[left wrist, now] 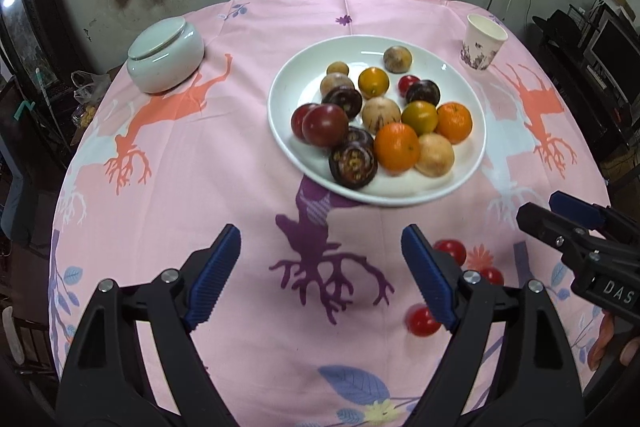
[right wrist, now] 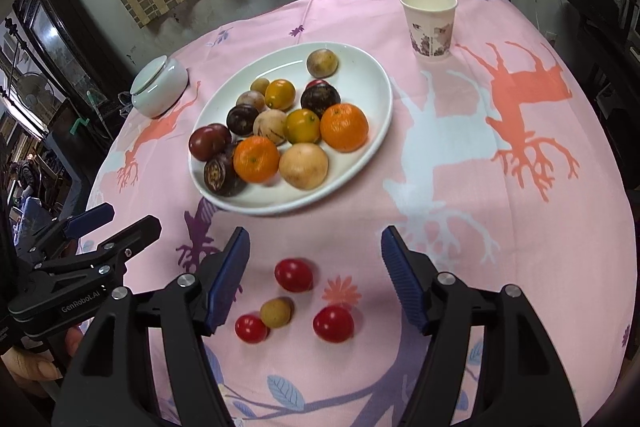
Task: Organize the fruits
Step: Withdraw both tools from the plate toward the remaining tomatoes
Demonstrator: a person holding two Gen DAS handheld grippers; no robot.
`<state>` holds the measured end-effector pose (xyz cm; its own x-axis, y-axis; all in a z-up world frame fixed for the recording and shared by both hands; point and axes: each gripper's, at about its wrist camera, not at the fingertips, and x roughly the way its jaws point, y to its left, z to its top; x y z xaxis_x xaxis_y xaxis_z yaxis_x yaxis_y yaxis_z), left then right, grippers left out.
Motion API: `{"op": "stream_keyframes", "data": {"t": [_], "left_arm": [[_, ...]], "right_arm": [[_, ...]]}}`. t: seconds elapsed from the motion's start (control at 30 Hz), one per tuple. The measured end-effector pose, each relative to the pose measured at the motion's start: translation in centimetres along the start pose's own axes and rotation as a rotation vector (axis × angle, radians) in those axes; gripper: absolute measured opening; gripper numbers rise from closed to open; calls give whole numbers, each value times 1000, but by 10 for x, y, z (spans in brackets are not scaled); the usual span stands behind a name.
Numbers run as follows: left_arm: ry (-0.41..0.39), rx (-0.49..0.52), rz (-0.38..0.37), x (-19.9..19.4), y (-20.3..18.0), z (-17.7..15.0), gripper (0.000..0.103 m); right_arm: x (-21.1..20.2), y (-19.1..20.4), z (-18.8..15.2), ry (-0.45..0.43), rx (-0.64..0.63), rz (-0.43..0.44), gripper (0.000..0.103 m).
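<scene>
Both claws, left gripper [left wrist: 321, 259] and right gripper [right wrist: 315, 259], spread empty; left's finger hides part of a cherry tomato [left wrist: 421, 321].

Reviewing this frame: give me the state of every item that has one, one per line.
plate: upright on the table, heaped with fruit
paper cup: upright, no contents visible
lidded bowl: lid on
three red tomatoes: loose on the cloth, off the plate
small tan fruit: loose among them
left tongs: open, empty
right tongs: open, empty, above the loose fruit
</scene>
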<state>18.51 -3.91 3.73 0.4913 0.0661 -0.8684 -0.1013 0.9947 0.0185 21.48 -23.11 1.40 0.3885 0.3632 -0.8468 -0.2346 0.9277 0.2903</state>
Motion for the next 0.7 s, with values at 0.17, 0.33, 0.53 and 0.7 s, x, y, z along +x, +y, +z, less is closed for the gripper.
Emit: {"op": "stream_keyframes", "data": {"t": [0.17,0.33,0.53,0.7], "left_arm": [[13,-6,-4,-6,1,-15,84],[23,-7,-5,-12,-1,-28,86],[57,-13,-11,-10,-5,-45,87],[79,3,-36,-4,-18,-62,87]], "right_arm": [[-6,1,-13,5,1,-2,69],[-13,2,-25,8,-2,-12,76],[-14,-7,-43,30,5,-28,76],[-17,-17,-59,52,0,-47,76]]}}
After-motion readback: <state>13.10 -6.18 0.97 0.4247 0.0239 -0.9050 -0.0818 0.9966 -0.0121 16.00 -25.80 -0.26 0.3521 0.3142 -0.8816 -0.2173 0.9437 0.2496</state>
